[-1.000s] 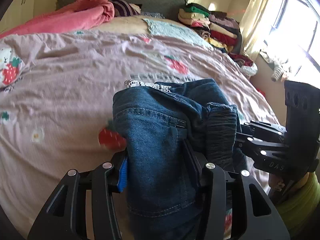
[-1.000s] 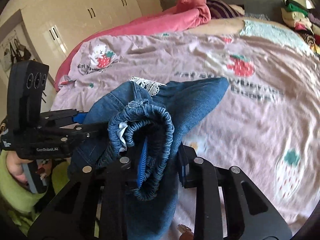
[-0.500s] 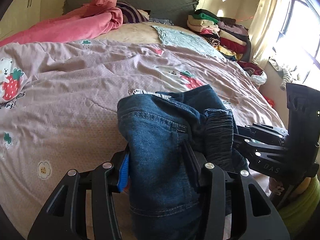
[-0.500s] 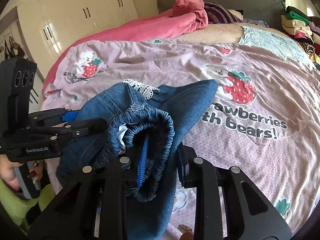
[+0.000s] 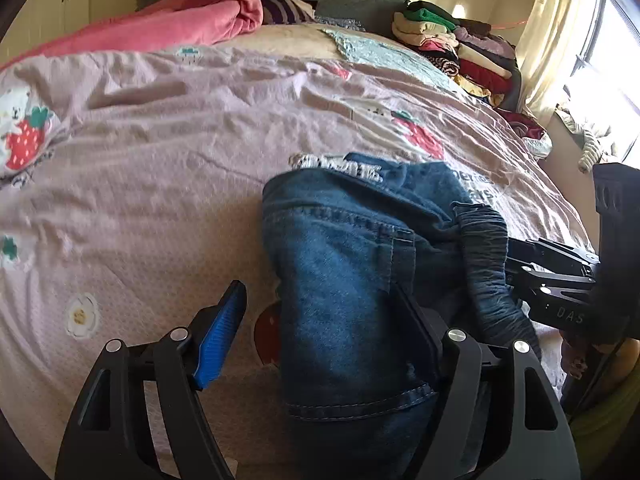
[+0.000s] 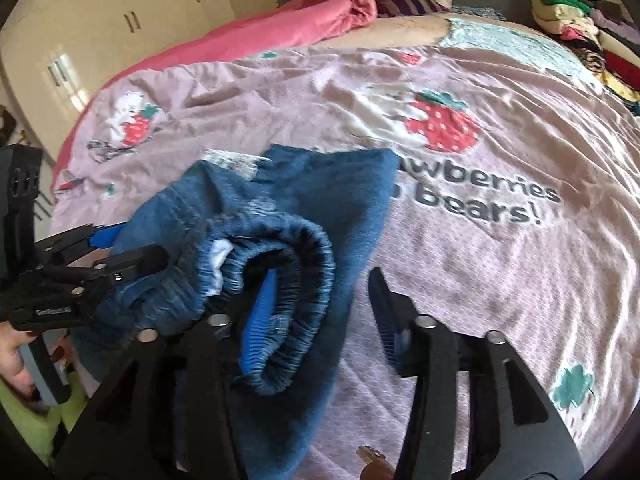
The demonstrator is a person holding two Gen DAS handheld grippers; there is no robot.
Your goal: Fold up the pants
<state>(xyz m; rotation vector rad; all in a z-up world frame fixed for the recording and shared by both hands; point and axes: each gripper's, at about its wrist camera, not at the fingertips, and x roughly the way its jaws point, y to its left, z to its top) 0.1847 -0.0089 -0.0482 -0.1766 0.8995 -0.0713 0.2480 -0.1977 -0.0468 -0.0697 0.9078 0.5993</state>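
Folded denim pants bunched on the bed near its front edge. Left claw and right claw both opening, cloth still between jaws but pads clear. Soft, floppy, fairly heavy denim; best gripped at the thick elastic waistband.

**Hidden and cut-off parts**

Pants: lower end runs off the bottom edge in both views; how many layers are folded can't be told. White trim at the far edge is blurred, pattern unreadable. Left gripper: right finger mostly behind denim. Bedspread lettering partly covered by the pants. Small brown item at the bottom edge, cut off, unidentifiable.
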